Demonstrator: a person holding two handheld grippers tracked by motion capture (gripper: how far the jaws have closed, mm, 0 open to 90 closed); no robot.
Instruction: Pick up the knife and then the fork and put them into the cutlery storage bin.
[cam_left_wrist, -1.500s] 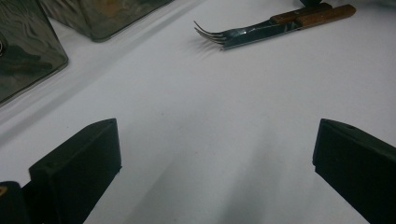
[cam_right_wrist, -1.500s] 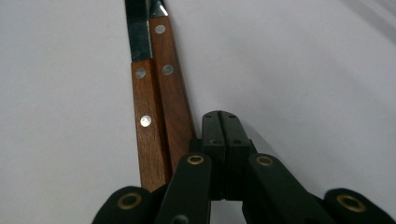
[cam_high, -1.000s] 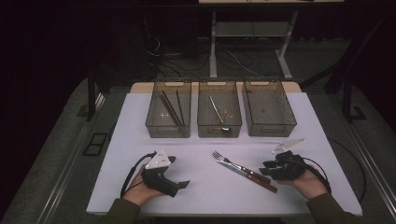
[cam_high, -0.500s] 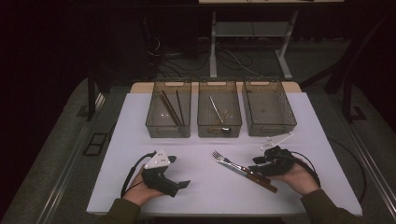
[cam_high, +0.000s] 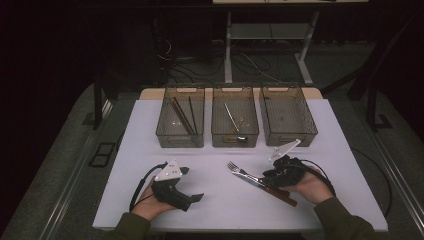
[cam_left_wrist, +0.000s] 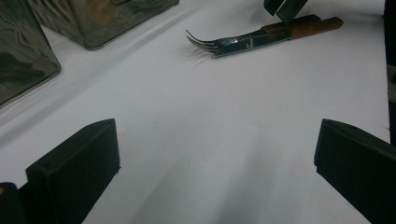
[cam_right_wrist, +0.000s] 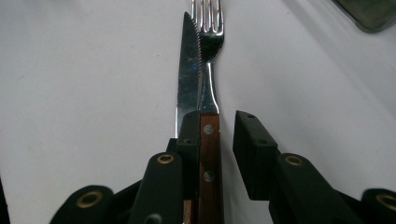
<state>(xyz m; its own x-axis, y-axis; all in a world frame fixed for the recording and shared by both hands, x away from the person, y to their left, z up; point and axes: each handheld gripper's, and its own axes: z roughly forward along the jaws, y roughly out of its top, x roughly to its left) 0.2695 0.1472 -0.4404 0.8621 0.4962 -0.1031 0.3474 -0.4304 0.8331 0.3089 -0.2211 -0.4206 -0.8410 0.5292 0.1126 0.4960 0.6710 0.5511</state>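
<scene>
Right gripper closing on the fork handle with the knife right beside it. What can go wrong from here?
1. The knife lies against the fork; one jaw sits between their handles, so closing may nudge or drag the knife.
2. The right gripper has a gap beside the wooden handle, so the grip is not yet firm and the fork could slip when lifted.

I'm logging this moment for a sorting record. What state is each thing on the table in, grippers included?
Fork: flat on the table, beside the knife.
Knife: flat on the table, touching the fork.
Right gripper: jaws have just been closing, astride a wooden handle, gap on one side.
Left gripper: open, nothing between the jaws.
Left bin: holds chopsticks.
Middle bin: holds a metal utensil.
Right bin: looks empty.
</scene>
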